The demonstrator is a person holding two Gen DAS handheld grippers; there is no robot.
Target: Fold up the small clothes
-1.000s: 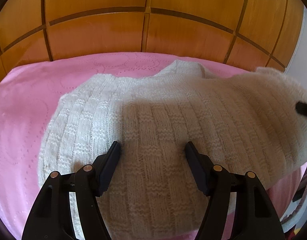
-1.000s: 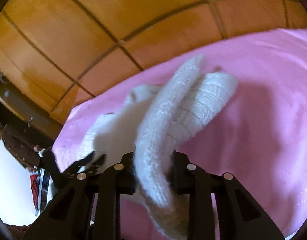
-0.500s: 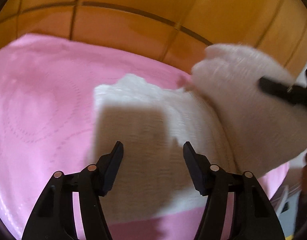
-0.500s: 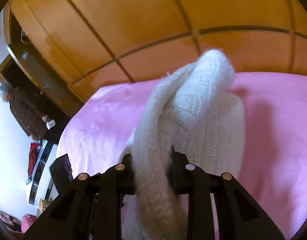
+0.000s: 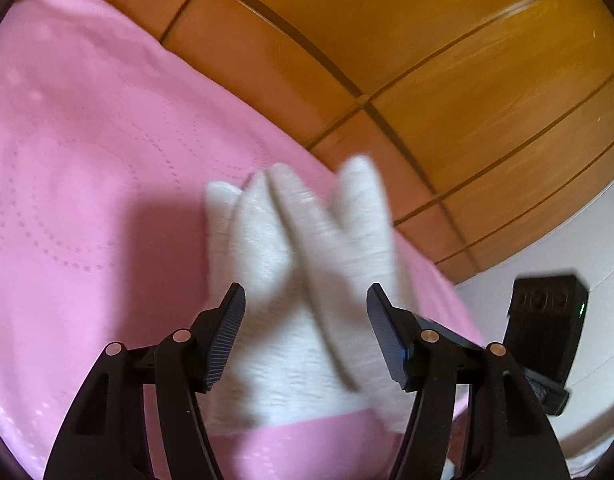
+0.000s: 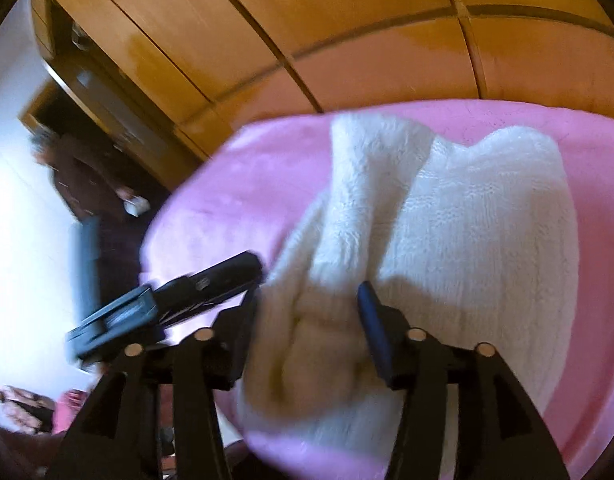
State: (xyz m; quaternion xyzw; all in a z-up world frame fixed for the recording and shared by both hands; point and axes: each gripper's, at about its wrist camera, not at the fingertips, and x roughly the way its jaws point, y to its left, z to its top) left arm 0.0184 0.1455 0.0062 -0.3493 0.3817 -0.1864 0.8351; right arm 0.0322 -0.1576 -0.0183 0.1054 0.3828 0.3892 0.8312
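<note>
A cream knitted sweater lies bunched and folded over on the pink bedspread. My left gripper is open, its jaws spread wide just above the sweater without holding it. In the right wrist view the sweater is doubled over, with a thick fold running toward my right gripper. That gripper's jaws stand apart with the fold lying loosely between them. The left gripper's body shows at the left of the right wrist view.
A wooden panelled wardrobe stands behind the bed. The bed's near edge and a white floor are at the right. A person in dark clothes stands by a doorway at the left in the right wrist view.
My right gripper carried the sweater's side over onto itself and then opened, releasing the fold. The left gripper swung right and stayed open. The sweater now lies narrower and bunched.
</note>
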